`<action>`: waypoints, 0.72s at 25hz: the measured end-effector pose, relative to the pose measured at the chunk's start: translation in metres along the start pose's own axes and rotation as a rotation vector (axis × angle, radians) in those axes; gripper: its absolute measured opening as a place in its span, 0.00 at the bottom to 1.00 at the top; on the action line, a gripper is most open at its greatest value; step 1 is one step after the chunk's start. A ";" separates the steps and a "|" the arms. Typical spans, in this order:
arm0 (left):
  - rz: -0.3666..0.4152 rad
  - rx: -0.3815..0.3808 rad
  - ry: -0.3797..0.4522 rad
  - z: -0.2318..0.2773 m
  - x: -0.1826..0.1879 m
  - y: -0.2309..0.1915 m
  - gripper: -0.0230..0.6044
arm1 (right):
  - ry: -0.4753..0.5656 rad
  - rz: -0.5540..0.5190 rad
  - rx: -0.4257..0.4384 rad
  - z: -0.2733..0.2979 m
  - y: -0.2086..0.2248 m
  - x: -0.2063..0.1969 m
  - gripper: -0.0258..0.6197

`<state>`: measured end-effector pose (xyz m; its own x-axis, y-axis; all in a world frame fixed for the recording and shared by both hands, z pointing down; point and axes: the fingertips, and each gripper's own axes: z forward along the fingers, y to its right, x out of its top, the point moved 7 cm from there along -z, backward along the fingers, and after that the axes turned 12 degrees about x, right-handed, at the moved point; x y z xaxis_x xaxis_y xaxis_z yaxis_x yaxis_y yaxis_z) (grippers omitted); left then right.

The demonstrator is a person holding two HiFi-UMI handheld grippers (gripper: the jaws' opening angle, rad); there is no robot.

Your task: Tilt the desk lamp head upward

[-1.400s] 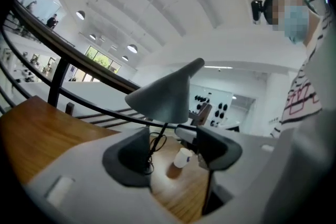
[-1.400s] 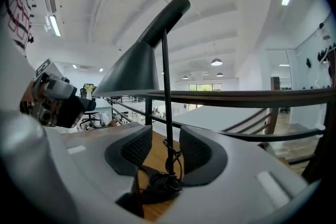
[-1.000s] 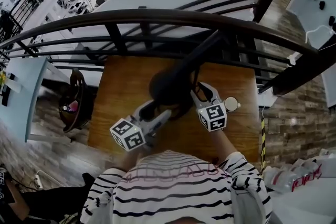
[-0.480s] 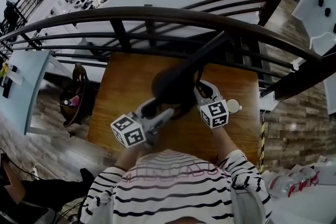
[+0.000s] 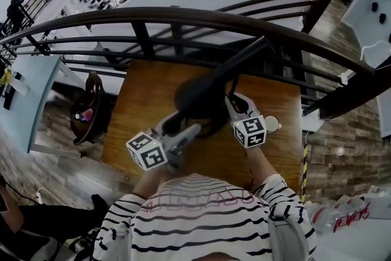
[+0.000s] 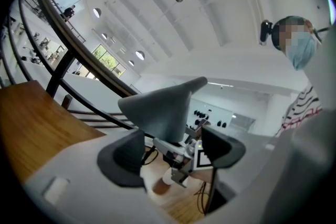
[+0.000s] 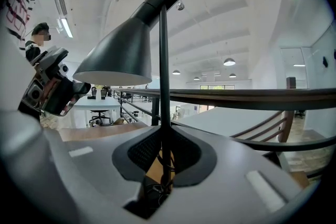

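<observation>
The desk lamp stands on the wooden table (image 5: 143, 95) beside the dark railing (image 5: 183, 16); its grey cone-shaped lamp head (image 7: 118, 55) faces down, near the top of the thin stem (image 7: 164, 92); the right gripper (image 7: 164, 152) has its 2 jaws clamped on that stem, low down; the left gripper (image 6: 173, 147) has its jaws opening wide, the lamp head between them, pads apart from it.
</observation>
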<state>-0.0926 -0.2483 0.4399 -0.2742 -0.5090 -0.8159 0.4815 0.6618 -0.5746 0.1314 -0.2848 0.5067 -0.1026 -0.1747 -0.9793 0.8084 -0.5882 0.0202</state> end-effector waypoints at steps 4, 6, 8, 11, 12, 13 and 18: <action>0.001 0.023 0.050 -0.006 0.009 0.006 0.57 | -0.001 0.003 -0.002 -0.003 0.003 0.000 0.12; 0.014 0.036 0.070 -0.014 0.016 0.006 0.57 | -0.003 0.001 -0.005 -0.003 0.000 0.001 0.12; 0.026 0.047 0.099 -0.025 0.024 0.006 0.55 | -0.004 0.000 -0.007 -0.001 -0.005 0.001 0.12; 0.044 0.060 0.160 -0.037 0.040 0.012 0.53 | 0.000 0.001 -0.010 -0.001 -0.006 0.001 0.12; 0.053 0.063 0.179 -0.040 0.045 0.014 0.53 | -0.001 0.002 -0.012 -0.001 -0.007 0.001 0.12; 0.065 0.065 0.196 -0.044 0.050 0.017 0.53 | -0.002 0.003 -0.013 -0.002 -0.007 0.001 0.12; 0.135 0.074 0.243 -0.057 0.073 0.028 0.53 | 0.000 0.007 -0.018 -0.001 -0.010 0.001 0.12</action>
<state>-0.1466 -0.2350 0.3606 -0.3906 -0.2664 -0.8812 0.5845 0.6677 -0.4609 0.1243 -0.2783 0.5052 -0.0969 -0.1790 -0.9791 0.8192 -0.5730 0.0237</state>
